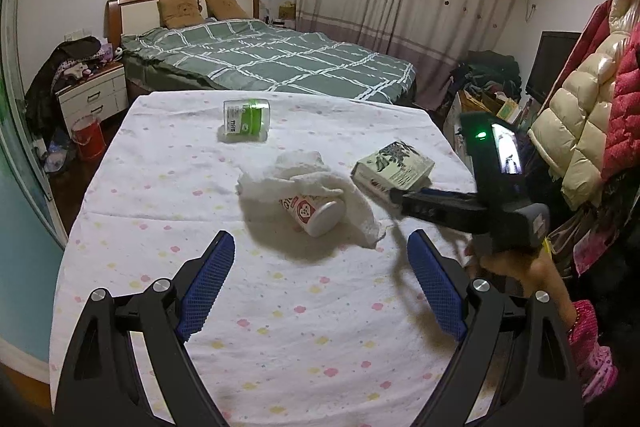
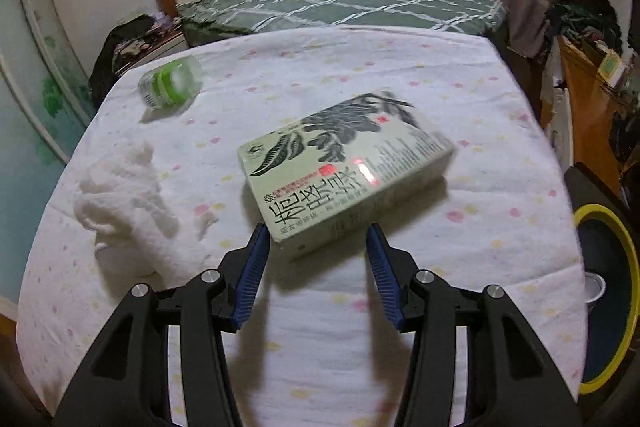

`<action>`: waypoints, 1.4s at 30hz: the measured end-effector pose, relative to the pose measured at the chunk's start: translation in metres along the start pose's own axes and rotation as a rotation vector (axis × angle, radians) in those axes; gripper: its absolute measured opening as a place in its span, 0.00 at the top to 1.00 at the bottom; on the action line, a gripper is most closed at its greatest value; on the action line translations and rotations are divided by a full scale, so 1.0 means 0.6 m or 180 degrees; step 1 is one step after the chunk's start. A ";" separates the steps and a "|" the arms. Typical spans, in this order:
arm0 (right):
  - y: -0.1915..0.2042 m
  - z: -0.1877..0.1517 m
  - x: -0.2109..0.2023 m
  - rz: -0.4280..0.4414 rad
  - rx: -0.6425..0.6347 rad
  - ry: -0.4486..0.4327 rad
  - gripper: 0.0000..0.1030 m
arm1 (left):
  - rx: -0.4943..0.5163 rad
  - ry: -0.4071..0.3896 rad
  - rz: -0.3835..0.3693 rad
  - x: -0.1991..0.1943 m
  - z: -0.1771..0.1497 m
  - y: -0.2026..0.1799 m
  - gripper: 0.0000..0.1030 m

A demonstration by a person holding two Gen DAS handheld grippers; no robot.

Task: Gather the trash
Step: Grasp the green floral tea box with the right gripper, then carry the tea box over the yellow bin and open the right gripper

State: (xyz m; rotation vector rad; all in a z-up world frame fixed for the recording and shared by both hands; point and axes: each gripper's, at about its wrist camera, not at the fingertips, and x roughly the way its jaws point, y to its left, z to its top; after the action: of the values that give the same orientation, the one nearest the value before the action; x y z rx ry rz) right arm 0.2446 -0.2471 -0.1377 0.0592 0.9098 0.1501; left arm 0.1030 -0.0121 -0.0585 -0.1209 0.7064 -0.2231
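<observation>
On the flower-print tablecloth [image 1: 280, 307] lie a pale green printed box [image 1: 394, 167], a crumpled white tissue [image 1: 296, 175] draped over a tipped white bottle with a red label [image 1: 316, 213], and a clear jar with a green band [image 1: 245, 119] on its side. My left gripper [image 1: 320, 247] is open just in front of the bottle, holding nothing. My right gripper [image 2: 317, 229] is open, its blue fingertips flanking the near end of the green box [image 2: 344, 167] without visibly pressing it. The tissue [image 2: 128, 195] and the jar [image 2: 170, 83] lie to its left.
A dark bin with a yellow rim [image 2: 624, 267] stands on the floor right of the table, a white cup [image 2: 594, 287] beside it. Beyond the table is a bed with a green checked cover [image 1: 272, 63]. Coats [image 1: 592, 115] hang at the right; a nightstand [image 1: 92, 95] and a red bucket [image 1: 86, 137] stand at the left.
</observation>
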 end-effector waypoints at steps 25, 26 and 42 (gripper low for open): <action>-0.066 0.062 0.011 -0.0250 0.0411 -0.0218 0.21 | -0.0023 0.0056 -0.0081 0.019 -0.006 0.001 0.16; -0.063 0.064 0.017 -0.0308 0.0397 -0.0202 0.21 | -0.0030 0.0063 -0.0086 0.021 -0.006 0.001 0.16; -0.064 0.053 0.054 -0.0466 0.0328 -0.0057 0.32 | 0.0037 0.0132 -0.0136 0.034 -0.010 -0.016 0.16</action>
State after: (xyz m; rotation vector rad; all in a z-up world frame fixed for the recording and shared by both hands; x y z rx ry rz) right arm 0.2935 -0.2798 -0.1480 0.0892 0.9003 -0.0336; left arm 0.1126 -0.0263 -0.0741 -0.1206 0.7441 -0.2713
